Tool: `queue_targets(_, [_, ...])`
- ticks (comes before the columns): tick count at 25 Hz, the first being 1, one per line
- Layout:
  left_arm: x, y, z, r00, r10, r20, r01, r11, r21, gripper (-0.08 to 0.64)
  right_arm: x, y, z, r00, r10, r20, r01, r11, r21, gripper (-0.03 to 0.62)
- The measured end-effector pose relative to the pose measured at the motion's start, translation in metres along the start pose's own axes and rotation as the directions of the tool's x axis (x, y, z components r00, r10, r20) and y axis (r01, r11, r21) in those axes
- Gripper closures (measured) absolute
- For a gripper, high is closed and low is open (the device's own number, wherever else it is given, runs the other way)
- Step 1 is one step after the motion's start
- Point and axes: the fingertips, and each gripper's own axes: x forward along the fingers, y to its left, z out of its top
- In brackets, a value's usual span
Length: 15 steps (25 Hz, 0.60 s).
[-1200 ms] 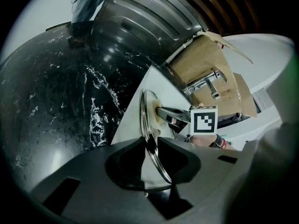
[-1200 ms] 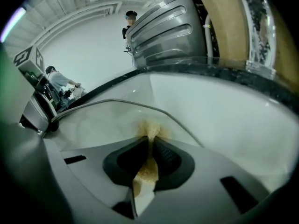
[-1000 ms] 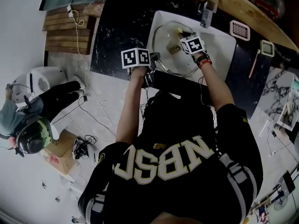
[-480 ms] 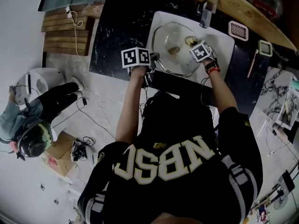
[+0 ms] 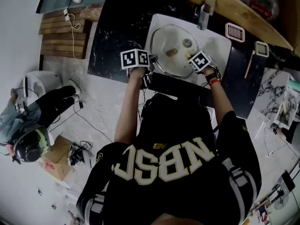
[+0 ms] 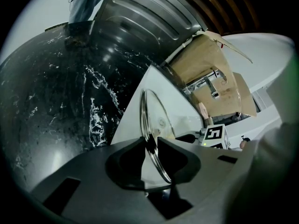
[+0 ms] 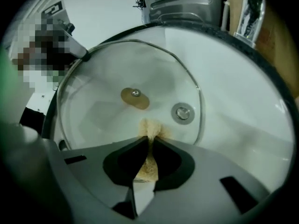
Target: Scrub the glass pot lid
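The glass pot lid (image 5: 174, 50) stands tilted in the white sink (image 5: 221, 42), with its tan knob (image 7: 135, 98) facing me. My left gripper (image 5: 151, 61) is at the lid's left edge, shut on the metal rim (image 6: 150, 141). My right gripper (image 5: 192, 56) is at the lid's near right side. It is shut on a yellowish scrub sponge (image 7: 150, 130) that presses against the glass lid (image 7: 131, 78). The sink drain (image 7: 182, 113) shows through the glass.
A black marble counter (image 5: 117, 32) surrounds the sink. The faucet (image 5: 205, 11) stands at the sink's far edge, and a pink rack (image 5: 234, 32) lies to the right. A second person in a helmet (image 5: 28, 144) is on the floor at the left.
My right gripper has drawn the sponge across the lid from its far side to its near right edge. The left gripper has kept its hold on the rim.
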Motion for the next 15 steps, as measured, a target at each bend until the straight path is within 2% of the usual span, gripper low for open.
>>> queue_targets(4, [0.000, 0.000, 0.000, 1.000, 0.000, -0.003, 0.000, 1.000, 0.000, 0.466, -0.010, 0.035, 0.001, 0.992, 0.122, 0.043, -0.122, 0.992, -0.003, 0.545])
queue_targets(8, [0.000, 0.000, 0.001, 1.000, 0.001, -0.001, -0.001, 1.000, 0.001, 0.466, -0.021, 0.070, 0.012, 0.971, 0.230, 0.063, -0.228, 0.973, -0.041, 0.545])
queue_targets(12, [0.000, 0.000, 0.000, 1.000, 0.005, -0.003, -0.005, 1.000, -0.002, 0.466, -0.027, 0.092, 0.032, 0.963, 0.253, 0.097, -0.245, 0.966, -0.086, 0.545])
queue_targets(15, [0.000, 0.000, 0.001, 1.000, 0.008, -0.002, -0.008, 1.000, -0.001, 0.466, -0.027, 0.100, 0.056, 0.953, 0.253, 0.165, -0.244, 0.967, -0.073, 0.545])
